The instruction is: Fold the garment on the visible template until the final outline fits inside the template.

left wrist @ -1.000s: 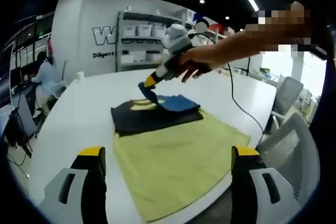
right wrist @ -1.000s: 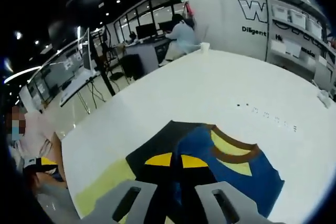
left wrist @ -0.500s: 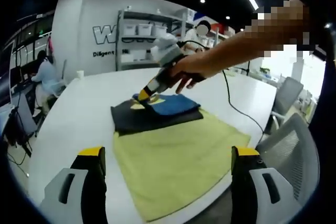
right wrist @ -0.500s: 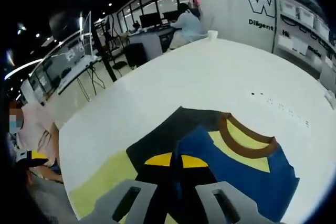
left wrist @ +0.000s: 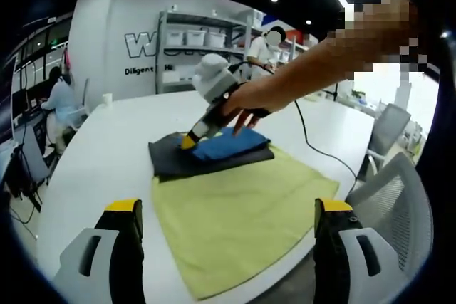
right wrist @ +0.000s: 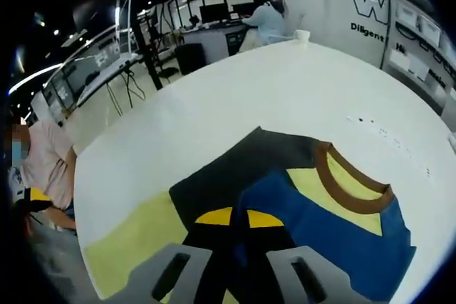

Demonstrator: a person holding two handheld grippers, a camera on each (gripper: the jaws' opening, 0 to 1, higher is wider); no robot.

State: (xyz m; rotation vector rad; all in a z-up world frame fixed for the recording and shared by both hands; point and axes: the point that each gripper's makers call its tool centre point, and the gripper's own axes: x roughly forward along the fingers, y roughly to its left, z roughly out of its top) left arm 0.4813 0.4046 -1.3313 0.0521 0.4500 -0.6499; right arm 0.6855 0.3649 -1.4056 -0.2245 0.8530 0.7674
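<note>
A folded blue garment [left wrist: 229, 142] lies on a dark rectangular sheet [left wrist: 169, 160] on the white table. In the right gripper view the blue garment [right wrist: 342, 222] shows a yellow patch and a brown collar [right wrist: 345, 179]. The dark sheet [right wrist: 228, 172] sticks out beyond it on the far and left sides. My right gripper [right wrist: 239, 218] is shut on the garment's near edge. In the left gripper view a hand holds the right gripper [left wrist: 190, 140] low at the garment's left end. My left gripper [left wrist: 228, 208] stands open over a yellow-green cloth [left wrist: 235, 211], holding nothing.
The white table [left wrist: 100, 147] runs far to the left and back. A black cable [left wrist: 320, 149] trails across it on the right. Grey chairs [left wrist: 388, 133] stand past the right edge. A paper cup [right wrist: 303, 35] sits at the far end. A person [right wrist: 43, 169] stands at the table's near-left side.
The right gripper has come down and to the left with the garment's edge, from lifted above the table to low on the dark sheet. The left gripper has stayed put.
</note>
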